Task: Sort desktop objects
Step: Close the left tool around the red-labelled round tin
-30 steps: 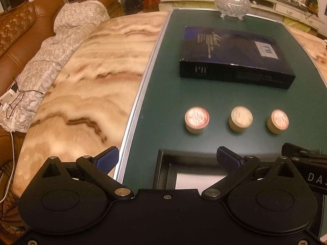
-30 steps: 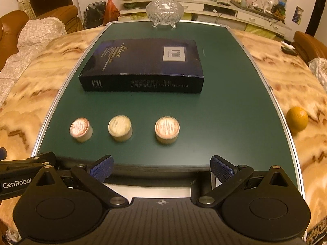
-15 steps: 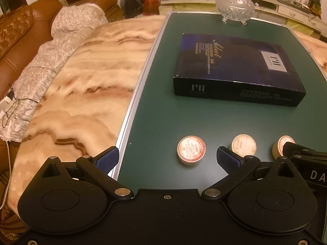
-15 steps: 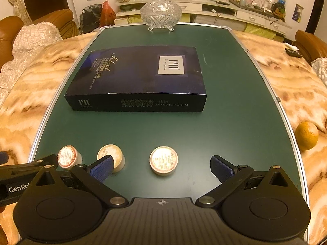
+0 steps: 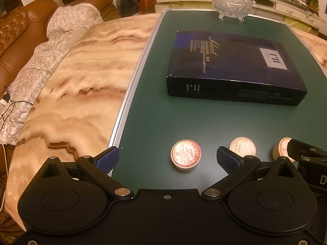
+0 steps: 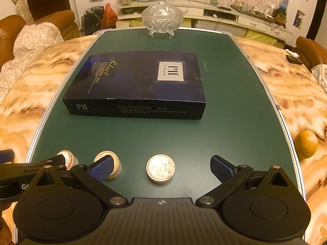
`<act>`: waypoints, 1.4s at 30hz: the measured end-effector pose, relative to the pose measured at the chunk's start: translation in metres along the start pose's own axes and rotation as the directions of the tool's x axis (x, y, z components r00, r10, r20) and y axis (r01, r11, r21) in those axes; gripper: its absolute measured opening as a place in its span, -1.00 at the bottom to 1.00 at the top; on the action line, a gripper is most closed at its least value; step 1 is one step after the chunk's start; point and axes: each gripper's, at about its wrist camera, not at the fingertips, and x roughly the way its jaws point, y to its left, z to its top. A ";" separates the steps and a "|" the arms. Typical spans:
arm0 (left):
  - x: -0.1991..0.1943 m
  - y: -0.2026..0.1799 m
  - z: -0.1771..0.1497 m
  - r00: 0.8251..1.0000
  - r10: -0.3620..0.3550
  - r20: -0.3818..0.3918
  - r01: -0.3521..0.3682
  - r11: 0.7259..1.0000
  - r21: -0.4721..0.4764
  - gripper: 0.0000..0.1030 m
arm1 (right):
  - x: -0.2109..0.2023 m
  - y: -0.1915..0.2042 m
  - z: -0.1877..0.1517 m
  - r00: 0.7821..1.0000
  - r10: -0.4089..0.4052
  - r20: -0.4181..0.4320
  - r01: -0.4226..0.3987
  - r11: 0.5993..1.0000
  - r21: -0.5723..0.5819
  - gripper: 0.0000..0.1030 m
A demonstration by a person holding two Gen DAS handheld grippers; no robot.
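Tins, three small round ones, sit in a row on the green mat (image 6: pixel 235 106) near its front edge, row running left-right, flat printed lids facing up: left tin (image 5: pixel 185 155), middle tin (image 5: pixel 242 146), right tin (image 6: pixel 160 168). Being round, none has a long axis to tell. Left tin lies between the pads of the left tongs (image 5: pixel 167 156), not touched; left tongs spread wide, holding nothing. Right tin lies between the pads of the right tongs (image 6: pixel 161 167), also untouched; right tongs spread wide, empty. Middle tin is partly hidden behind a right-tongs pad (image 6: pixel 102 168). Behind the row, well apart, a dark blue box (image 6: pixel 139 85) lies flat, long axis left-right, spine text facing the cameras. Farther back, a lidded glass bowl (image 6: pixel 162 19) stands at the mat's far edge. Mat rests on a marble-pattern counter (image 5: pixel 81 81). An orange (image 6: pixel 306 144) sits on the counter just beside the mat's right edge. Brown sofa (image 5: pixel 18 32) with a pale cover lies left of the counter.
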 end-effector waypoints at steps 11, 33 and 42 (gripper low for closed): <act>0.012 0.006 0.000 1.000 -0.014 -0.024 0.014 1.000 -0.021 1.00 | -0.013 -0.013 -0.013 1.000 0.013 0.008 -0.014 0.999 0.042 1.00; 0.056 0.007 -0.001 0.995 -0.058 -0.075 0.053 0.996 -0.070 0.59 | -0.013 -0.032 -0.037 0.996 0.084 0.026 -0.087 0.986 0.145 1.00; 0.057 0.004 -0.002 0.996 -0.050 -0.074 0.046 0.998 -0.053 0.20 | -0.011 -0.034 -0.040 0.996 0.084 0.020 -0.086 0.983 0.164 1.00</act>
